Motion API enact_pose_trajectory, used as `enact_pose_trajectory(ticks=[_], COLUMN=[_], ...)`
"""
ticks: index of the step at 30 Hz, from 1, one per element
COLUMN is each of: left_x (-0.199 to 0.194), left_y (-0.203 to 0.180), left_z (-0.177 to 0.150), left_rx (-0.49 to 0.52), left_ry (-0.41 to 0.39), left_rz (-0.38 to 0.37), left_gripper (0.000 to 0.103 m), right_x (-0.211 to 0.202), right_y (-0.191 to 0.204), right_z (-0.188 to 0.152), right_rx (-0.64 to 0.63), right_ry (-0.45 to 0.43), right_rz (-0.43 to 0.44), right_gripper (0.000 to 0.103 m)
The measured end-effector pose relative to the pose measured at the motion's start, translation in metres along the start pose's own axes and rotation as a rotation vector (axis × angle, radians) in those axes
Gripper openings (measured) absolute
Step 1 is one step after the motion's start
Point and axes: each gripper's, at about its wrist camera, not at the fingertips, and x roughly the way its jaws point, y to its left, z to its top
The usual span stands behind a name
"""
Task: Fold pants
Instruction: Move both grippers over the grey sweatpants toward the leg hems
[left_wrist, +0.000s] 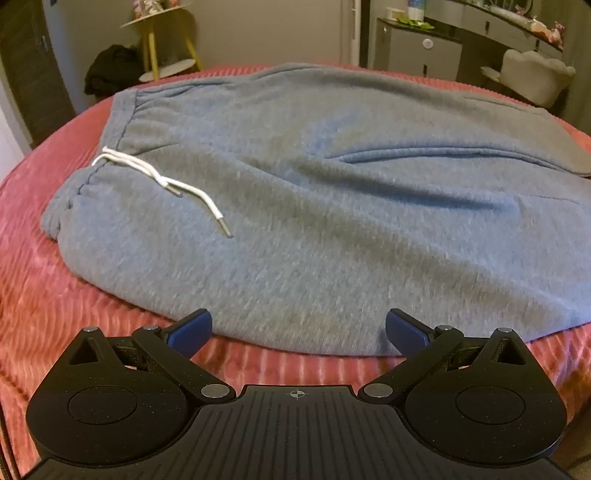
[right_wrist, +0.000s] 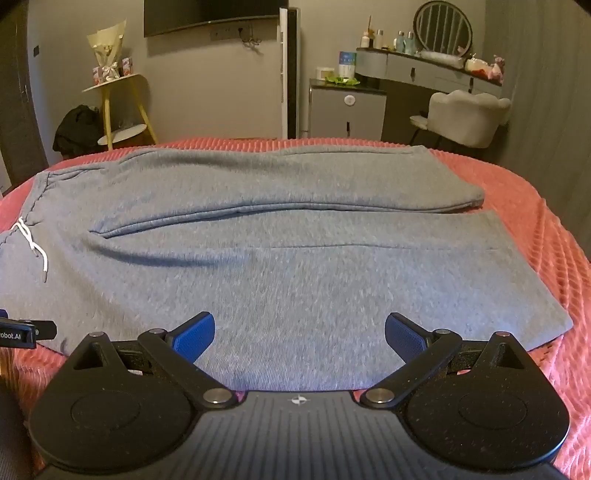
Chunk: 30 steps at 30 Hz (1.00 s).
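A coral-pink ribbed bedspread (right_wrist: 546, 236) covers the work surface. Behind it, a yellow-legged round side table (right_wrist: 122, 107), a grey cabinet (right_wrist: 347, 110) and a pale upholstered chair (right_wrist: 465, 114) are seen against grey walls.

The grey fleece sweatpants (right_wrist: 295, 280) are laid flat across the bedspread, waistband to the left of both views and legs to the right, side by side. A white drawstring (left_wrist: 155, 177) lies loose on the fabric below the waistband.

The left gripper (left_wrist: 298, 328) is held with its blue-padded fingers fully spread over the near edge of the sweatpants, near the waist end; nothing is grasped. The right gripper (right_wrist: 299, 332) is likewise released, its fingers spread above the nearer leg. Contact with the fabric cannot be determined.
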Motion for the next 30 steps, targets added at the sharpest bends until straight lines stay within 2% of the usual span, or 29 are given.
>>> enact_pose_trajectory(ticks=[8, 12, 15, 18, 20, 22, 25, 27, 29, 30], left_x=[-0.002, -0.001, 0.000, 0.006, 0.016, 0.029, 0.059, 0.080, 0.099, 0.102], left_y=[-0.005, -0.005, -0.005, -0.002, 0.004, 0.011, 0.022, 0.032, 0.043, 0.049], left_z=[0.001, 0.004, 0.015, 0.040, 0.060, 0.078, 0.099, 0.107, 0.106, 0.104], left_rx=[0.033, 0.019, 0.006, -0.048, -0.105, -0.149, -0.211, -0.235, -0.266, -0.286], left_ry=[-0.007, -0.035, -0.090, -0.135, -0.150, -0.168, -0.180, -0.176, -0.169, -0.178], left_rz=[-0.001, -0.006, 0.007, 0.031, 0.038, 0.044, 0.107, 0.167, 0.203, 0.205], left_gripper=[0.103, 0.103, 0.103, 0.103, 0.103, 0.103, 0.103, 0.103, 0.103, 0.103], right_x=[-0.001, 0.008, 0.024, 0.051, 0.077, 0.111, 0.154, 0.169, 0.171, 0.174], right_y=[0.001, -0.002, -0.010, -0.021, -0.028, -0.041, -0.065, -0.073, -0.072, -0.068], right_z=[0.002, 0.007, 0.014, 0.033, 0.047, 0.058, 0.061, 0.055, 0.050, 0.050], right_rx=[0.014, 0.061, 0.133, 0.194, 0.197, 0.236, 0.370, 0.413, 0.390, 0.348], right_ry=[-0.007, 0.035, 0.085, 0.101, 0.122, 0.182, 0.296, 0.315, 0.301, 0.322], right_rz=[0.019, 0.077, 0.141, 0.157, 0.116, 0.074, 0.064, 0.077, 0.087, 0.099], right_gripper=[0.099, 0.099, 0.099, 0.099, 0.099, 0.099, 0.099, 0.099, 0.099, 0.099])
